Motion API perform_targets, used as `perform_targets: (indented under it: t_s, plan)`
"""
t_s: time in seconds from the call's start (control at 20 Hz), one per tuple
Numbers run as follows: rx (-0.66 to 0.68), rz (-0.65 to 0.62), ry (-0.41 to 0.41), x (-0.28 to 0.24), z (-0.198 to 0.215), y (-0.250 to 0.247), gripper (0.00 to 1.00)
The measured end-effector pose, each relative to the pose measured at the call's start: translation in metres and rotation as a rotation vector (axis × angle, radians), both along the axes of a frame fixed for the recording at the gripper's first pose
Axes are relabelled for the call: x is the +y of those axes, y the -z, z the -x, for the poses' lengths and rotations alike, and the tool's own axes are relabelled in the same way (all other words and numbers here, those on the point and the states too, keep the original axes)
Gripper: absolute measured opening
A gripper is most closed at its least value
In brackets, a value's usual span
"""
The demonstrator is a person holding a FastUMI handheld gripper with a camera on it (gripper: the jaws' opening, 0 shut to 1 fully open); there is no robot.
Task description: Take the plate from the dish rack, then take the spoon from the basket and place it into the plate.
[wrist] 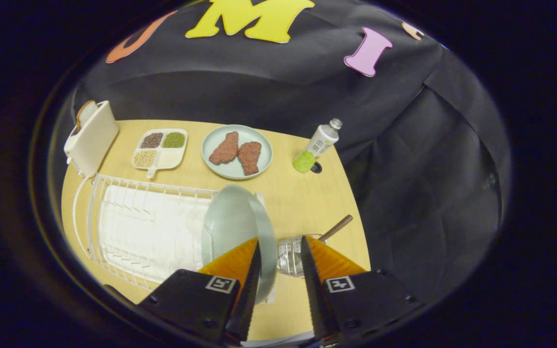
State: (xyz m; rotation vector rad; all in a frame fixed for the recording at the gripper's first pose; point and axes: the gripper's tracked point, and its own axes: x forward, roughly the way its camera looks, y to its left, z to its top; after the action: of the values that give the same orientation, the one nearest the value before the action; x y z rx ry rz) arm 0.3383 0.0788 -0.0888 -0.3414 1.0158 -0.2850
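the gripper [279, 251] hangs over the near end of the table with its two orange-faced fingers [232, 263] parted by a moderate gap, tips pointing down and forward. the plate [240, 232], pale green, stands on edge at the right end of the dish rack [133, 227], and its rim runs down into the gap beside the left finger; i cannot tell whether that finger actually touches the rim, and the right finger is plainly apart from it, so nothing is clamped. just past the right fingertip sits a small clear basket [292, 258] on the table, partly hidden by the finger, and a spoon [336, 228] with a brown handle sticks up out of it, leaning away to the right. the white wire rack stretches off to the left of the fingers, with a white mat under its bars. beyond it, on the light wooden table [302, 198], a white toaster [92, 137] with a slice of bread in its slot stands at the far left corner, next to a white divided tray [159, 149] of beans and grains. a second pale plate [237, 152] carries two brown pieces of meat, and right of it stands a green-bottomed bottle [317, 146] near the table's far edge.
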Motion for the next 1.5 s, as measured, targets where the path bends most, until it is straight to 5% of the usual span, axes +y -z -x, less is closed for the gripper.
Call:
perform_targets:
  t_s: [0.2,0.5,0.8,0.9,1.2,1.35,1.5]
  plan:
    - [0.028,-0.014,0.013,0.012,0.003,0.001,0.21]
    - [-0.026,0.087,0.072,0.008,0.005,-0.014,0.11]
    - [-0.067,0.171,0.108,0.018,0.012,-0.023,0.11]
    - [-0.107,0.284,0.114,0.017,0.013,-0.034,0.11]
    - [-0.246,0.438,0.03,0.042,0.031,-0.066,0.1]
    - [-0.284,0.313,0.003,0.049,0.052,-0.065,0.1]
    - [-0.325,0.053,-0.013,0.057,0.082,-0.054,0.1]
